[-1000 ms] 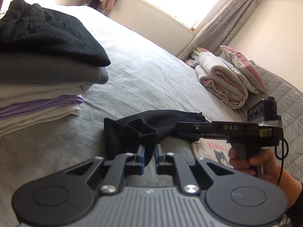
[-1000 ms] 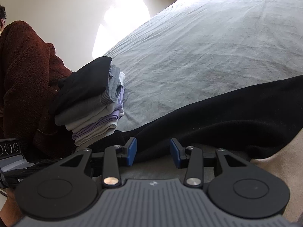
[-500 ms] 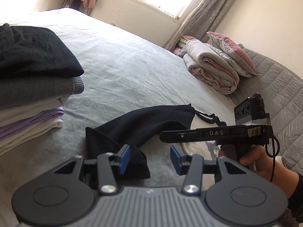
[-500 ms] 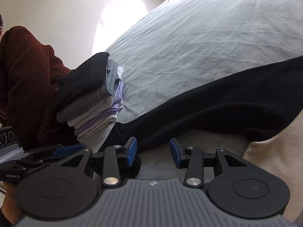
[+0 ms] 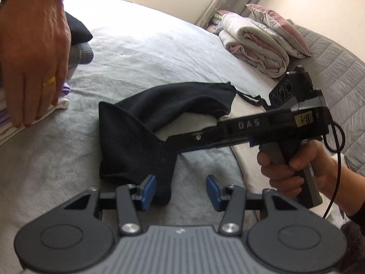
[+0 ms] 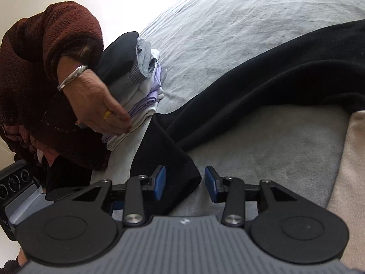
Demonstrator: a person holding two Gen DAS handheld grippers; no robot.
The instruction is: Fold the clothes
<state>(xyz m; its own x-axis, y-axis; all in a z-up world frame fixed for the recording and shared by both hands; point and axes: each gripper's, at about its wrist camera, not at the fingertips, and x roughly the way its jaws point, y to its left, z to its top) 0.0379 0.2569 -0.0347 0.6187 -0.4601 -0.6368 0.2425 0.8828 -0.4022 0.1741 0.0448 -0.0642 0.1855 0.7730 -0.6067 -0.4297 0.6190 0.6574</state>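
Note:
A black garment (image 5: pixel 136 134) lies folded over on the grey bed, its long part running to the right (image 6: pixel 273 75). My left gripper (image 5: pixel 180 192) hovers at its near end; the jaws are opening, and the cloth's edge lies beside the left pad without being pinched. My right gripper (image 6: pixel 184 183) is low over the same end (image 6: pixel 168 171). Its jaws are closing, with the black corner between the pads but not pressed. From the left wrist view the right gripper (image 5: pixel 170 142) reaches in from the right, side-on, over the black cloth.
A person in a dark red fleece (image 6: pixel 34 64) rests a hand (image 5: pixel 34 57) on the stack of folded clothes (image 6: pixel 141 80) at the left. A beige garment (image 6: pixel 351 159) lies at the right. A folded quilt with a pink pillow (image 5: pixel 257 43) sits at the far edge.
My left gripper let go of the black cloth and opened wide. The right gripper sank toward the garment's end, its jaws narrowing slightly. A person's hand came onto the folded stack.

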